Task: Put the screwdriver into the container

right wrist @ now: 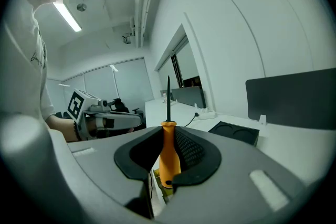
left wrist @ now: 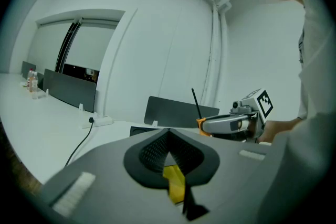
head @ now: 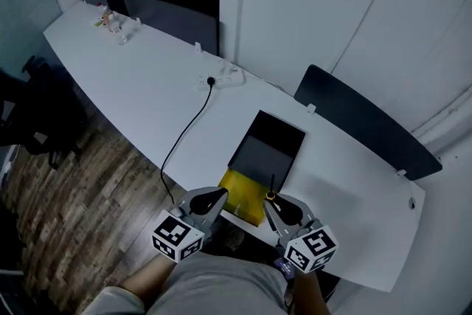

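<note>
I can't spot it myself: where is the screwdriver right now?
The screwdriver stands upright in the right tool, orange handle clamped between its jaws, at the near edge of the table, just right of the yellow container in the head view.

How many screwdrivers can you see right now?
1. The orange-handled screwdriver stands upright, clamped between the fingers of the right gripper, by the yellow box at the near edge of the white desk. No other shows, though some could be hidden.

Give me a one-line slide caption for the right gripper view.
Right gripper shut on an orange-handled screwdriver held upright, white table beyond.
</note>
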`<state>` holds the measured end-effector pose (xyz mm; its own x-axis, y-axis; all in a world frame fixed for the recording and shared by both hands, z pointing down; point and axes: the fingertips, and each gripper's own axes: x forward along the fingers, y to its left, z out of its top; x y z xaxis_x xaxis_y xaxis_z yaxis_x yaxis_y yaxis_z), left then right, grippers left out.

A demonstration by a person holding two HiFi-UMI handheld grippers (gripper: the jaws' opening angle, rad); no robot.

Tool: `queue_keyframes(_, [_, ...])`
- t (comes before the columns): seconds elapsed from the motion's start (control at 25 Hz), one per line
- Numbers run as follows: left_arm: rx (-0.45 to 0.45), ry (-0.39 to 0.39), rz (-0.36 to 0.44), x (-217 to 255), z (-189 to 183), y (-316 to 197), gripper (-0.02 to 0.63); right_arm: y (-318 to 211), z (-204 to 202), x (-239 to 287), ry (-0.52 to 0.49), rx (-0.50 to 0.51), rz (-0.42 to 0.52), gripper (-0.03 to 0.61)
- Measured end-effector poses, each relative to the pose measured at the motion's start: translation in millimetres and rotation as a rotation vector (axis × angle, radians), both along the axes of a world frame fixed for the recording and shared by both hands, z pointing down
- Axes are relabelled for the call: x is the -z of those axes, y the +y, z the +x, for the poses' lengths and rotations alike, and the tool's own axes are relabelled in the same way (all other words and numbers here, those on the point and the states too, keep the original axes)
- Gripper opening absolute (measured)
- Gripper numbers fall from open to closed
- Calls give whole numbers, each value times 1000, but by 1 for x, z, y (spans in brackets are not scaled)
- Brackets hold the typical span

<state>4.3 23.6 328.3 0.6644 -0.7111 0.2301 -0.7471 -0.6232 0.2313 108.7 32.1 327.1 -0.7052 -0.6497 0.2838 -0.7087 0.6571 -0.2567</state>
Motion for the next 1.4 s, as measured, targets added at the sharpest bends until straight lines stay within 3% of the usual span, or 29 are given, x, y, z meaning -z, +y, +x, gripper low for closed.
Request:
queue_keyframes(0.64, [-103, -11, 6, 3, 3, -44, 0, -29, -11, -8, 28, -65, -32, 87])
queue_keyframes(1.4, [-163, -28, -47, -22, -1, -61, 0, -39, -20, -40, 73, -101, -115, 87])
